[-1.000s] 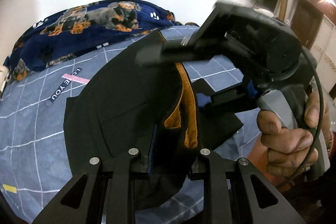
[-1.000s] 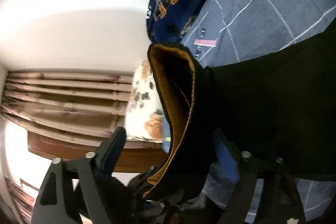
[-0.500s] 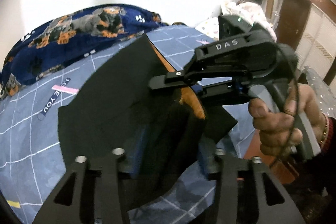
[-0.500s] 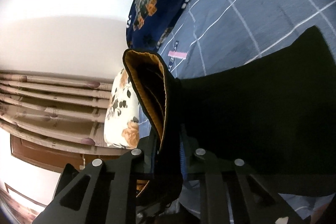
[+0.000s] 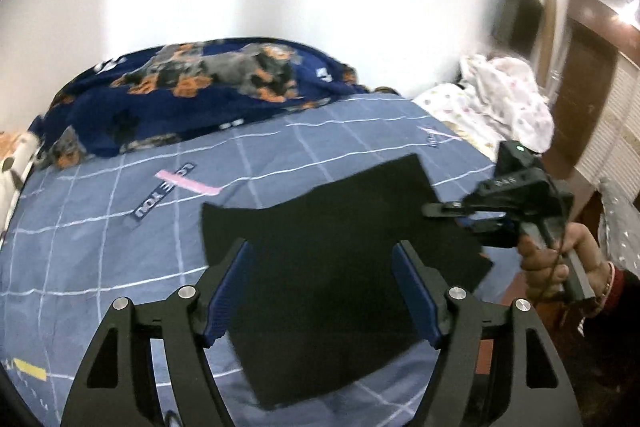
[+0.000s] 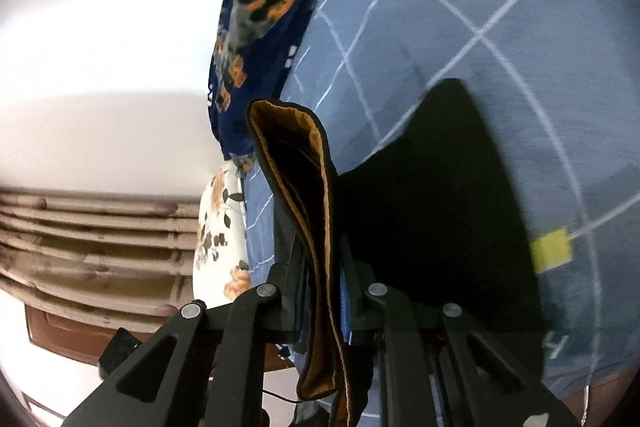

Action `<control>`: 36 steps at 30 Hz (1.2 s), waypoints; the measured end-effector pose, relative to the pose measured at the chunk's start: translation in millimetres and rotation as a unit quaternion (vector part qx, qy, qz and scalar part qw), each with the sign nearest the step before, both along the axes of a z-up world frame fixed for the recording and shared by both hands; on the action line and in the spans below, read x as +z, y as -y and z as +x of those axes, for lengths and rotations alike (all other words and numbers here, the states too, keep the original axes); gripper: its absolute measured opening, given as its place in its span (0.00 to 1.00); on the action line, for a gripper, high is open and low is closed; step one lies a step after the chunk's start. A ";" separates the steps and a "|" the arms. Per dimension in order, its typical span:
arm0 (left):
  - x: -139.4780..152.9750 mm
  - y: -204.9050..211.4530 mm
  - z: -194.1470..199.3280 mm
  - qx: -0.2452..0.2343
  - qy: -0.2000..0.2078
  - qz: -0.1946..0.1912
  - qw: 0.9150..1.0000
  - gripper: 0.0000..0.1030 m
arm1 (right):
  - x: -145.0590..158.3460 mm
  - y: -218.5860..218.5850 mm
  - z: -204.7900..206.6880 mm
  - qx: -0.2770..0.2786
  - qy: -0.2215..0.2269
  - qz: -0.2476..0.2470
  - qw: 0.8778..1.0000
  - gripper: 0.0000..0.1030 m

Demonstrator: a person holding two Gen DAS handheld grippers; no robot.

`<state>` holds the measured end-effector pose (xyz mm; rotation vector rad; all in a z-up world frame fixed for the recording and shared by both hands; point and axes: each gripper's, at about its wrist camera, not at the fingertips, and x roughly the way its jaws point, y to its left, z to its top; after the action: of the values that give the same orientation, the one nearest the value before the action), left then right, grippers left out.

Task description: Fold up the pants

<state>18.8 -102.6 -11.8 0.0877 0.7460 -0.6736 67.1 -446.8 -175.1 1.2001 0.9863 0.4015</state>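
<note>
The black pants [image 5: 332,251] lie spread on the blue checked bedsheet [image 5: 120,259]. My left gripper [image 5: 324,287] is open and empty above them, its blue pads [image 5: 230,283] wide apart. My right gripper [image 6: 320,299] is shut on the pants' edge, where the orange lining [image 6: 316,219] shows; the rest of the pants [image 6: 440,211] hang to the right. In the left wrist view the right gripper [image 5: 508,203] sits at the pants' right edge, held by a hand.
A dark blue dog-print blanket [image 5: 192,95] lies at the bed's far side by the white wall. A white spotted cloth pile [image 5: 500,99] sits at the right. A floral pillow [image 6: 220,227] and brown curtains [image 6: 88,247] show in the right wrist view.
My left gripper opened, let go of the pants and drew back. The pants dropped flatter onto the sheet. My right gripper closed on the pants' edge and keeps hold.
</note>
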 end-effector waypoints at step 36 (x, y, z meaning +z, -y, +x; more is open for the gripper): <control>-60.7 -14.0 12.9 0.035 -0.070 0.050 0.996 0.71 | -20.0 21.4 -2.0 -0.010 -0.013 -0.067 0.998 0.10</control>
<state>31.7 -88.6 -72.5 0.1072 0.9135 -0.5798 65.1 -468.2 -195.0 1.0958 1.0080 0.3001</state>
